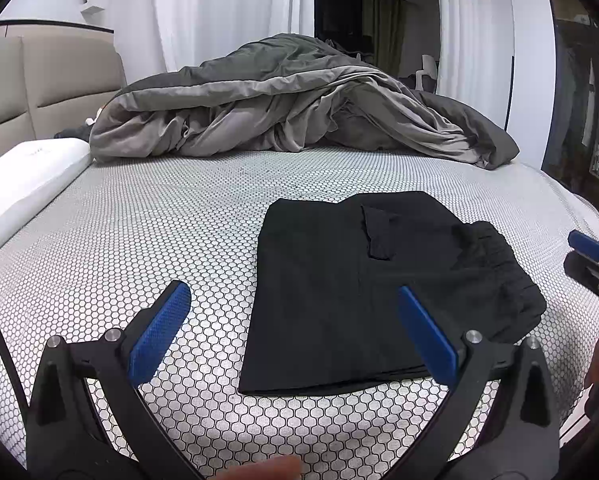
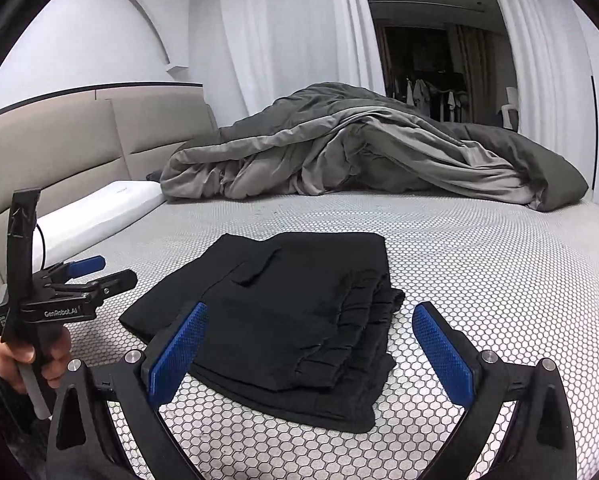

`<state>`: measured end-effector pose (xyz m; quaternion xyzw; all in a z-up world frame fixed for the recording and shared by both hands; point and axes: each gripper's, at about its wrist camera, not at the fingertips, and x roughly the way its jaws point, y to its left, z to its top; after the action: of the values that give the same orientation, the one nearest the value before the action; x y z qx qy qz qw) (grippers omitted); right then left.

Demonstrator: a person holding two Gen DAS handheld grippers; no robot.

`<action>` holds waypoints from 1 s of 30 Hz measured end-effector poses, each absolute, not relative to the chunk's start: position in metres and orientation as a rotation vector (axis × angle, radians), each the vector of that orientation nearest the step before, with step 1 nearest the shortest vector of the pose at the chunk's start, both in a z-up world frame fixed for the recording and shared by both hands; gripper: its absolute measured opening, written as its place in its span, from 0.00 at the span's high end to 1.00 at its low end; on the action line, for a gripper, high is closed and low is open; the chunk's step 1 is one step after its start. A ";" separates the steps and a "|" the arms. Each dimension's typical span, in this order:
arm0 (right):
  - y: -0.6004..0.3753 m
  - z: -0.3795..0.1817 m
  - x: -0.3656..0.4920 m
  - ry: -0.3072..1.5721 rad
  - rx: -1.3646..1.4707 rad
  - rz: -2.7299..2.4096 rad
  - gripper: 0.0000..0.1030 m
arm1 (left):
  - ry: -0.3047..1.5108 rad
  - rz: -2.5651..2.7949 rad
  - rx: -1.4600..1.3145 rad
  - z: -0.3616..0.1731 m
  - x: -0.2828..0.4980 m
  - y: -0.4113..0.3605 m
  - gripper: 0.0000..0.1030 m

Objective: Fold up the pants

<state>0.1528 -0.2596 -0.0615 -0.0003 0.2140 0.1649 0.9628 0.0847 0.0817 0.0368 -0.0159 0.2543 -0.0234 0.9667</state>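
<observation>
Black pants [image 1: 363,288] lie folded into a compact rectangle on the honeycomb-patterned bed surface [image 1: 139,240], waistband to the right. They also show in the right wrist view [image 2: 299,320], elastic waistband nearest the camera. My left gripper [image 1: 295,312] is open and empty, hovering just in front of the pants' left half. My right gripper [image 2: 311,332] is open and empty, raised above the waistband end. The left gripper also shows in the right wrist view [image 2: 95,272], held by a hand. The right gripper's blue tip shows at the right edge of the left wrist view [image 1: 587,244].
A crumpled grey duvet [image 1: 291,112] is piled across the far side of the bed. A white pillow [image 1: 27,188] lies at the left by the beige padded headboard [image 2: 59,152]. White curtains and a dark doorway stand behind.
</observation>
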 end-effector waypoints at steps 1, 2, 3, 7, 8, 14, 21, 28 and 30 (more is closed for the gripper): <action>-0.260 -0.061 0.153 0.434 0.004 0.332 0.00 | 0.514 -0.046 -0.026 0.036 0.085 0.081 0.01; -0.261 -0.061 0.153 0.435 0.009 0.330 0.00 | 0.515 -0.045 -0.024 0.036 0.085 0.081 0.01; -0.262 -0.060 0.153 0.432 0.013 0.327 0.00 | 0.516 -0.046 -0.024 0.035 0.086 0.081 0.01; -0.264 -0.060 0.154 0.429 0.021 0.320 0.00 | 0.518 -0.049 -0.026 0.034 0.088 0.081 0.01; -0.265 -0.060 0.154 0.429 0.022 0.318 0.00 | 0.517 -0.048 -0.025 0.034 0.088 0.081 0.01; -0.265 -0.059 0.154 0.427 0.021 0.315 0.00 | 0.516 -0.049 -0.022 0.034 0.089 0.082 0.01; -0.264 -0.059 0.155 0.428 0.012 0.314 0.00 | 0.516 -0.046 -0.021 0.033 0.089 0.081 0.01; -0.264 -0.059 0.154 0.429 0.014 0.317 0.00 | 0.515 -0.048 -0.022 0.034 0.089 0.081 0.01; -0.264 -0.059 0.154 0.428 0.016 0.315 0.00 | 0.514 -0.047 -0.021 0.034 0.089 0.081 0.01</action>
<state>0.1540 -0.2636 -0.0591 0.0077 0.2116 0.1558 0.9648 0.0887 0.0811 0.0337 -0.0105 0.2539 -0.0230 0.9669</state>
